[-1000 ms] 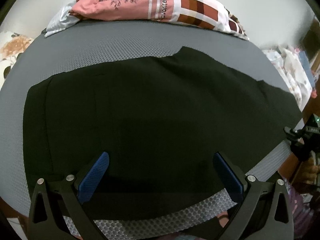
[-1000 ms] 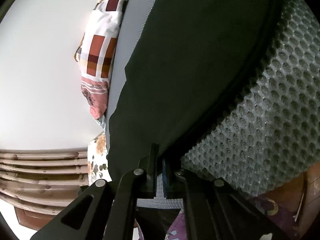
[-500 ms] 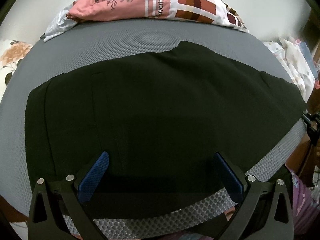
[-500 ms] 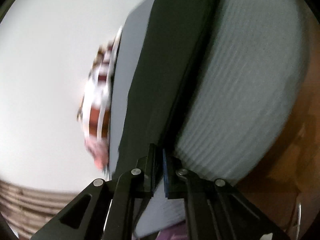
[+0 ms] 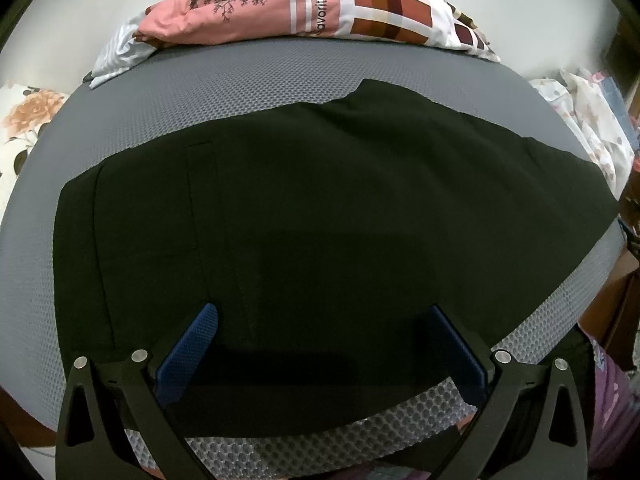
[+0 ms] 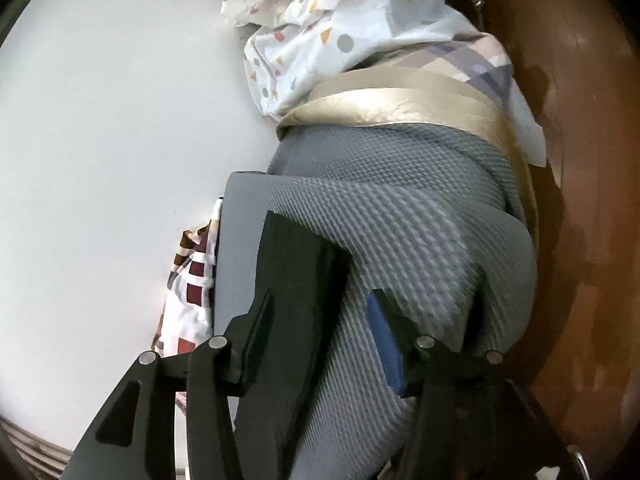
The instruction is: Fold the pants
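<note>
Black pants lie spread flat across a grey mesh mattress. My left gripper hovers open over their near edge, its blue pads wide apart and nothing pinched. In the right wrist view one end of the pants rests on the mattress beside the left finger. My right gripper has its jaws opening. The blue pad stands clear of the cloth, and mattress shows between the fingers.
A pink and plaid pillow lies along the far side of the mattress against a white wall. A heap of white patterned cloth and a gold fabric sit at the mattress end. Brown wood borders it.
My right gripper, which was shut on the pants' edge, swung round to face the mattress end and its jaws came apart, releasing the cloth. The left gripper stayed put.
</note>
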{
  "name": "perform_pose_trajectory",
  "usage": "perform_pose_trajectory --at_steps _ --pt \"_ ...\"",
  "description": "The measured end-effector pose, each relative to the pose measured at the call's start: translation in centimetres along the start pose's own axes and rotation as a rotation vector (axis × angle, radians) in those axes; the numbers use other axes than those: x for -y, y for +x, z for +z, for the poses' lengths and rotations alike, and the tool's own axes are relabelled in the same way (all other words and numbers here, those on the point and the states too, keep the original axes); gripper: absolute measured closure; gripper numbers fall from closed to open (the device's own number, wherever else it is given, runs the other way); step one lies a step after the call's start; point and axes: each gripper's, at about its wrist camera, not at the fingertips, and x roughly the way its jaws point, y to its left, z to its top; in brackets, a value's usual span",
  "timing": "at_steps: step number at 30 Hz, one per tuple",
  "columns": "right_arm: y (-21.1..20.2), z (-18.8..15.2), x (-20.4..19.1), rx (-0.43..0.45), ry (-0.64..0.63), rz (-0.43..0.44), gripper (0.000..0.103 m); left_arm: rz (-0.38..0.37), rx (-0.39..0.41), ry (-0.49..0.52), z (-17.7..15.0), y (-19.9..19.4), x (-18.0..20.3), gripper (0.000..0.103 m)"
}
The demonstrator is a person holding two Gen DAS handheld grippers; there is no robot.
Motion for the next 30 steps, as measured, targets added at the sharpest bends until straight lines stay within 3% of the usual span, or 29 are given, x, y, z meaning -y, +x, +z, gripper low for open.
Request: perform_pose_trajectory --at_steps 3,6,9,12,19,20,22,27,30 --pt "1.2 0.0 -1.4 0.003 -0.06 -0.027 0.052 0.007 0.002 0.004 -0.1 0.1 0.1 0.0" --pt "2.4 -0.6 -2.9 -0.05 -0.159 -0.038 0.046 0.019 0.001 0.015 -0.1 0.2 0.2 0.0" --pt "2.5 -1.0 -3.2 -0.065 -0.202 -0.052 0.052 0.024 0.001 0.024 -0.2 0.2 0.3 0.0" --pt "2.3 -0.5 -2.6 -0.06 -0.193 -0.094 0.071 0.027 0.004 0.026 -0.3 0.2 0.3 0.0" --pt "3.5 -0.6 -4.3 -0.066 -0.268 -0.136 0.065 0.04 0.006 0.037 -0.4 0.3 0.5 0.0" --pt "3.8 -0.7 -4.6 -0.075 -0.292 -0.149 0.067 0.04 0.007 0.036 -0.4 0.3 0.5 0.0" --pt "4.3 -0.7 -4.4 -0.097 -0.319 -0.183 0.092 0.035 0.009 0.031 -0.4 0.3 0.5 0.0" --pt "3.0 -0.9 -4.0 -0.075 -0.32 -0.101 0.092 0.039 0.011 0.033 -0.4 0.2 0.6 0.0" --pt "3.6 -0.9 -4.1 -0.093 -0.318 -0.112 0.079 0.046 0.011 0.039 -0.4 0.3 0.7 0.0"
